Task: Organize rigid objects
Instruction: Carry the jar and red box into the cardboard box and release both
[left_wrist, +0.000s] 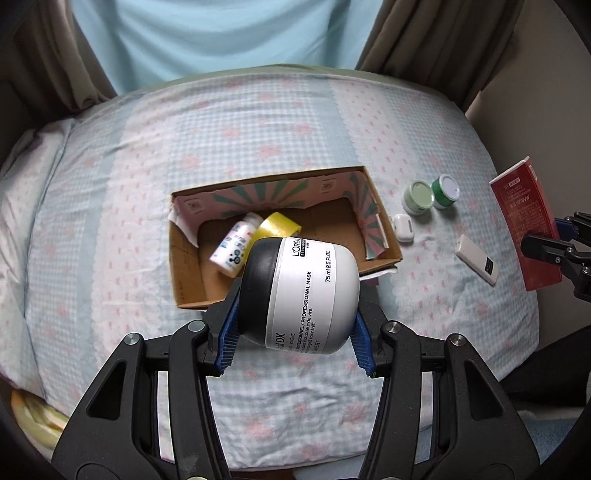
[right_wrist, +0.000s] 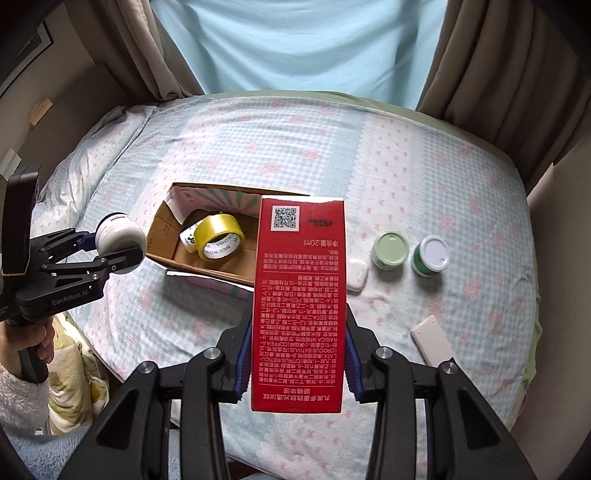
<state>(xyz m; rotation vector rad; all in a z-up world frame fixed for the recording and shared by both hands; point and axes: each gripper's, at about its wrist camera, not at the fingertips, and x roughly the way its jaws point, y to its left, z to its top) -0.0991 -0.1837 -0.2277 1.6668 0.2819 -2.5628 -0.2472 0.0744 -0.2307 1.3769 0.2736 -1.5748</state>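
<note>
My left gripper (left_wrist: 295, 325) is shut on a white jar with a black lid (left_wrist: 306, 291), held in the air just in front of the open cardboard box (left_wrist: 192, 295). In the right wrist view the same jar (right_wrist: 120, 236) hangs left of the box (right_wrist: 162, 229). My right gripper (right_wrist: 297, 354) is shut on a tall red carton (right_wrist: 301, 295), lifted above the bed to the right of the box. Inside the box lie a yellow tape roll (left_wrist: 279, 227) and a small white bottle (left_wrist: 236, 245).
On the checked bedspread (right_wrist: 443, 184) right of the box sit a white earbud case (right_wrist: 356, 273), a pale green jar (right_wrist: 389, 251), a dark green jar with a white lid (right_wrist: 430, 258) and a flat white device (right_wrist: 432, 343). Curtains hang beyond the bed. A person's hand (right_wrist: 22, 343) holds the left gripper's handle.
</note>
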